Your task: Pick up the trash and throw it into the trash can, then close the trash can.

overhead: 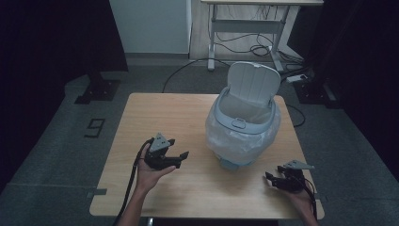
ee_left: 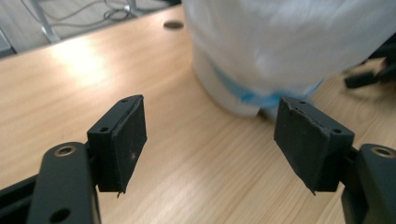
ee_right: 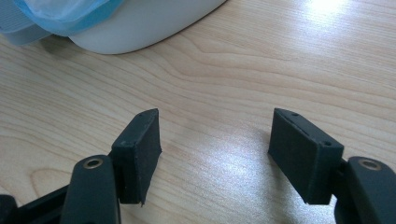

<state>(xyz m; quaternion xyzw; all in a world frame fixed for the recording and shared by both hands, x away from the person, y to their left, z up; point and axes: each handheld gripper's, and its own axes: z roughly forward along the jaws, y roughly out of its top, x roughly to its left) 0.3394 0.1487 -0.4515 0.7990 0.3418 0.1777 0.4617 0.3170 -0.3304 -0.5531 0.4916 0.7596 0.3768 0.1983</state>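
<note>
Two grippers sit at the near side of the wooden bench (overhead: 155,113), each held in one of the person's hands. At the near right edge, the right gripper (overhead: 275,179) lies low over the wood, its jaws spread apart with bare bench between them, grasping nothing. On the left, a little farther in, the left gripper (overhead: 181,157) is held above the bench, released as well, with its jaws wide, nothing between the pads, and pointing toward the bin.

Between the two and slightly beyond stands the small bin (overhead: 242,134), right of the bench's middle. A clear plastic liner (overhead: 221,139) hangs loosely over its outside, and its pale lid (overhead: 254,82) stands tipped up at the back. From the left gripper view, the bagged body of the bin (ee_left: 280,42) rises just ahead of the jaws, with open wood in the gap before it.

Past the bench, on the grey floor (overhead: 56,141), a white desk frame (overhead: 244,28) stands with cables (overhead: 256,47) coiled beneath it, and dark stand bases (overhead: 99,89) flank the far corners.
</note>
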